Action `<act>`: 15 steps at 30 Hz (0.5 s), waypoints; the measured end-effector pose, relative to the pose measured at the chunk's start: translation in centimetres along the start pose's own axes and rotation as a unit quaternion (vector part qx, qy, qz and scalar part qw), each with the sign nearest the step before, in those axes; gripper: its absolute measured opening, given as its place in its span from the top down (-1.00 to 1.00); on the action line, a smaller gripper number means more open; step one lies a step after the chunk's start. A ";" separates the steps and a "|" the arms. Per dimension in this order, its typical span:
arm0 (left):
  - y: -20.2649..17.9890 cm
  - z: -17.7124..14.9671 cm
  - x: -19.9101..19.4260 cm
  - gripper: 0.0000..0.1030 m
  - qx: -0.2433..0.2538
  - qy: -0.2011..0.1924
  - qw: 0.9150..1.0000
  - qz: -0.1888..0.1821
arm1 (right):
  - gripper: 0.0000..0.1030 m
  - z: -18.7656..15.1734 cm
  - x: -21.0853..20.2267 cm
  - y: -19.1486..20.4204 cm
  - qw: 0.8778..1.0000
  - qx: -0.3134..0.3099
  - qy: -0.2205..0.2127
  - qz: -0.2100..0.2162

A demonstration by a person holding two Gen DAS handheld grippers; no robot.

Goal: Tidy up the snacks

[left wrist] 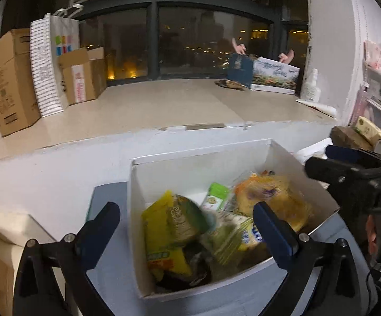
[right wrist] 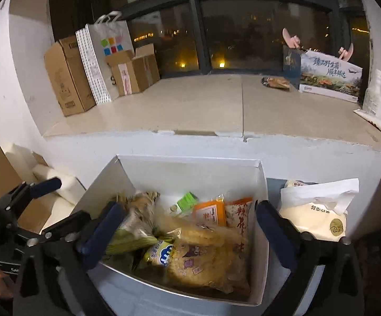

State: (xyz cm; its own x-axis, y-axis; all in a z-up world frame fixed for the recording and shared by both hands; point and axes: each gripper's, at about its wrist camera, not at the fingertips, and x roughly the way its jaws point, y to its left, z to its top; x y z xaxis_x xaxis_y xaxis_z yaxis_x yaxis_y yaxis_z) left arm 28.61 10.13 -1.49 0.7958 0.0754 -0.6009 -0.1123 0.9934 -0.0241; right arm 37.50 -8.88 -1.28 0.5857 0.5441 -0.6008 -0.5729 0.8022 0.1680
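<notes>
White box (right wrist: 127, 173) full of snack packets on the grey surface below the window ledge, left gripper (left wrist: 188, 226) spread wide over it holding nothing, right gripper (right wrist: 190, 223) likewise wide and empty, big yellow packet (right wrist: 203, 260) uppermost, tissue pack (right wrist: 316, 221) just beside the box.

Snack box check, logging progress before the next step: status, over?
Left gripper open, empty. Right gripper open, empty. White box full of snack packets, none held. Tissue pack beside box, right.

Dark window (right wrist: 243, 34), pale sill (right wrist: 190, 105), perhaps stone.
</notes>
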 end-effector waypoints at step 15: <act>-1.9 -5.3 -12.2 -1.00 -0.032 -0.069 0.997 -0.009 | -1.00 -6.1 -10.4 4.5 0.985 -0.075 -0.093 -0.122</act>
State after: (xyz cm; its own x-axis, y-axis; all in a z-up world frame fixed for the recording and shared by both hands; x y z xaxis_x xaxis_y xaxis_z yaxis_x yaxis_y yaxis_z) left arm 15.98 6.88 1.65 0.8716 0.0741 -0.4846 -0.1324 0.9874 -0.0871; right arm 25.36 -12.37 0.96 0.8028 0.3871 -0.4535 -0.4733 0.8763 -0.0898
